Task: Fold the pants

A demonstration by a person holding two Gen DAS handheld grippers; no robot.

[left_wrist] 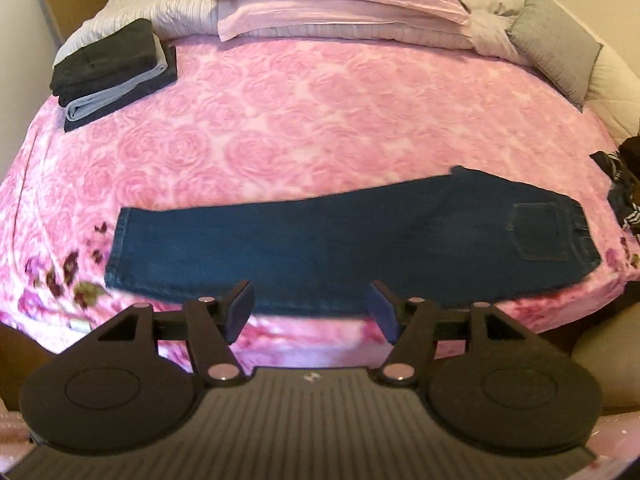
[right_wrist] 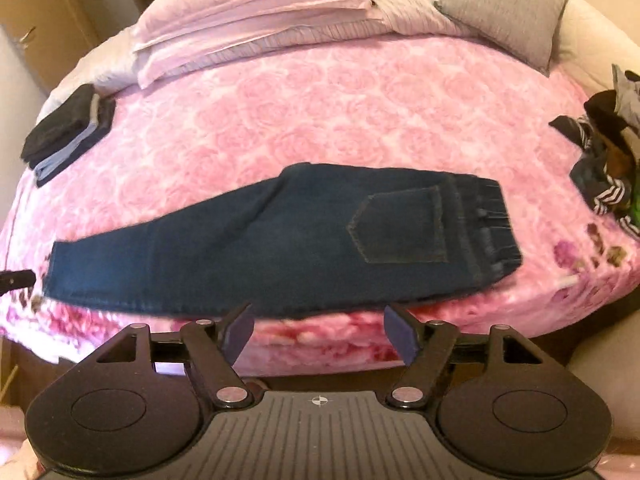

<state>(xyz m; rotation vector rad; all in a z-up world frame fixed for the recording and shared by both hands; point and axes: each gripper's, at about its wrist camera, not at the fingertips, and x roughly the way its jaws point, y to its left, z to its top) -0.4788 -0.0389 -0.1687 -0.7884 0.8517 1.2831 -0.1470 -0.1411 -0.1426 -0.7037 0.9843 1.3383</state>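
Denim pants [left_wrist: 344,240] lie flat beyond the open left gripper [left_wrist: 312,308].

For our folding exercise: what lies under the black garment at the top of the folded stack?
Under the black garment lie a light grey-blue folded piece and a dark one at the bottom; only their edges show, the rest is covered.

Your dark blue jeans [left_wrist: 340,240] lie folded lengthwise, flat, just beyond both open tongs, waistband rightward, back pocket up.

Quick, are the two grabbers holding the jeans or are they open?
Left gripper: open, holding nothing; jeans lie on the bed.
Right gripper: open, holding nothing.
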